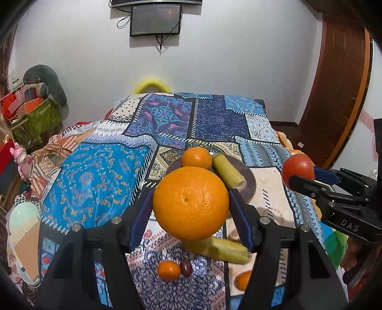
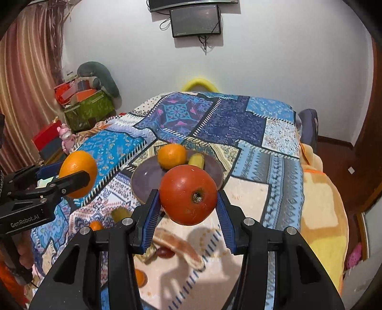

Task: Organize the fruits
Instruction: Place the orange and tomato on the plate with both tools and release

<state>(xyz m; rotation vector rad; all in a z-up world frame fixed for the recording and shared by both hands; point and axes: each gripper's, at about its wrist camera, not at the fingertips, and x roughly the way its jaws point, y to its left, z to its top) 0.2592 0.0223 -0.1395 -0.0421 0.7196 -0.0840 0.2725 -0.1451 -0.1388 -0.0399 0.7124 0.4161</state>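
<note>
A: Which fruits are held, and by what?

B: The large orange (image 1: 190,203) is clamped between the jaws of the left gripper (image 1: 191,209), lifted clear of the patterned bedspread (image 1: 95,181). The red tomato (image 2: 188,194) is clamped likewise in the right gripper (image 2: 188,205) — jaws closed on its two sides, stem scar facing the camera.

A: Where do the two sit relative to the plate?

B: Both hang just in front of the purple plate (image 2: 143,181), the orange to its left, the tomato to its right. On the plate lie a smaller orange (image 2: 172,156) and a yellow-green banana (image 1: 228,173), side by side and touching.

A: And the loose fruit?

B: Below the left gripper, on the bedspread: a second banana (image 1: 219,249), a small mandarin (image 1: 168,270) and a dark grape (image 1: 185,267) — the last two touching. Another mandarin (image 1: 243,280) is partly hidden behind a gripper finger.

A: Surroundings?

B: A wall-mounted screen (image 2: 195,21), a curtain (image 2: 28,95) and a green storage box (image 2: 89,111).
</note>
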